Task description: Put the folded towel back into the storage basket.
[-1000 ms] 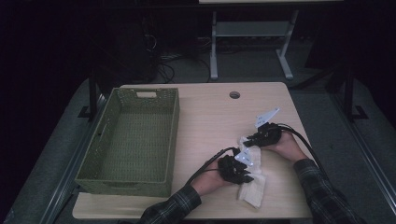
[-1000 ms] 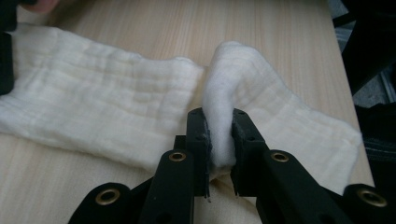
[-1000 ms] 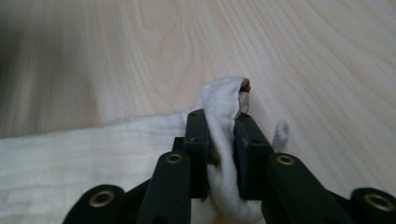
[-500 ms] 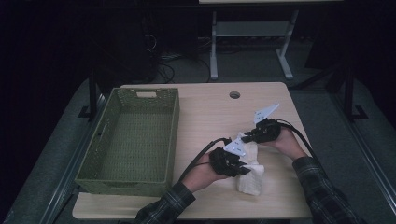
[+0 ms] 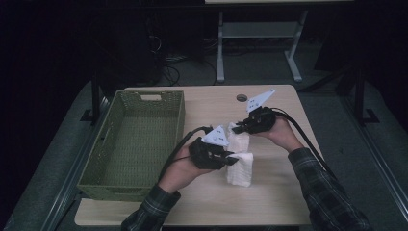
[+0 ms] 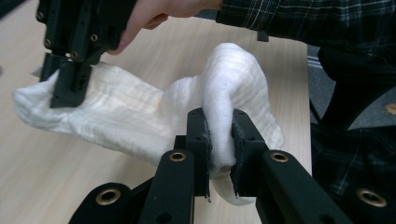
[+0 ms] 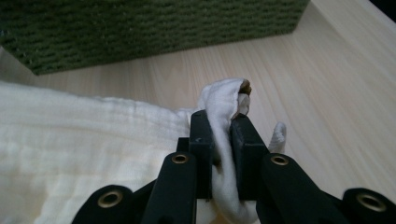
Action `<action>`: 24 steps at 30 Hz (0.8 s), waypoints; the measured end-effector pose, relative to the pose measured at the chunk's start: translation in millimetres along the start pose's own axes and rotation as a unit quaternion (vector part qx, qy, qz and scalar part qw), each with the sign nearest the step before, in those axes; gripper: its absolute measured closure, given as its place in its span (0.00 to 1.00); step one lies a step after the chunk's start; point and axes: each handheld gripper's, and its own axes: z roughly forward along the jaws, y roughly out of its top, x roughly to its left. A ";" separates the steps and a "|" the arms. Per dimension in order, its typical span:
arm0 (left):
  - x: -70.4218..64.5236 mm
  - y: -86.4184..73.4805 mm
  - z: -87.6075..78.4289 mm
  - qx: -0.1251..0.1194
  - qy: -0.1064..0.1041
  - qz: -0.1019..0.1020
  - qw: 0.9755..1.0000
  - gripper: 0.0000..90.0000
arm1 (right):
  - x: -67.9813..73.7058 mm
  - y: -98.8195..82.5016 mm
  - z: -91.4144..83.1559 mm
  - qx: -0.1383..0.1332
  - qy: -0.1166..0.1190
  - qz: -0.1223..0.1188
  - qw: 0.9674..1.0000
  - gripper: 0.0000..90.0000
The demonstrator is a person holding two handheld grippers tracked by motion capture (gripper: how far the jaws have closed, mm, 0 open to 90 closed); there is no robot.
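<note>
A white cloth point(image 5: 240, 161) hangs between the two grippers above the wooden table point(image 5: 269, 202), its lower fold drooping toward the tabletop. My left gripper point(image 5: 232, 159) is shut on one bunched end of the cloth point(image 6: 233, 98), which bulges up between its pads. My right gripper point(image 5: 239, 129) is shut on the other end; in the right gripper view a fold of the cloth point(image 7: 224, 100) is pinched between the black jaws. In the left gripper view the right gripper point(image 6: 70, 88) holds the far end.
A green woven basket point(image 5: 96, 159) stands on the left part of the table, empty inside; its side point(image 7: 140, 32) fills the top of the right gripper view. A round cable hole point(image 5: 241, 97) sits near the far edge. Table legs and cables lie beyond.
Both hands have risen and drawn toward the far side, lifting the cloth off the table. It now hangs between the grippers instead of lying flat.
</note>
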 end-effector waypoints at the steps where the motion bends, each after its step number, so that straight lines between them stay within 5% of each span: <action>1: 2.2 -0.9 -6.6 -0.002 0.002 -0.001 1.000 0.88 | 0.7 5.6 1.1 0.000 0.001 -0.001 1.000 0.89; 8: 18.1 -15.0 -40.1 -0.012 0.004 0.003 1.000 0.88 | 2.7 38.4 13.6 0.001 -0.002 -0.012 1.000 0.89; 24: 61.1 -64.5 -119.3 -0.041 0.030 -0.028 0.998 0.88 | 0.4 111.1 58.5 -0.017 -0.008 -0.028 0.999 0.89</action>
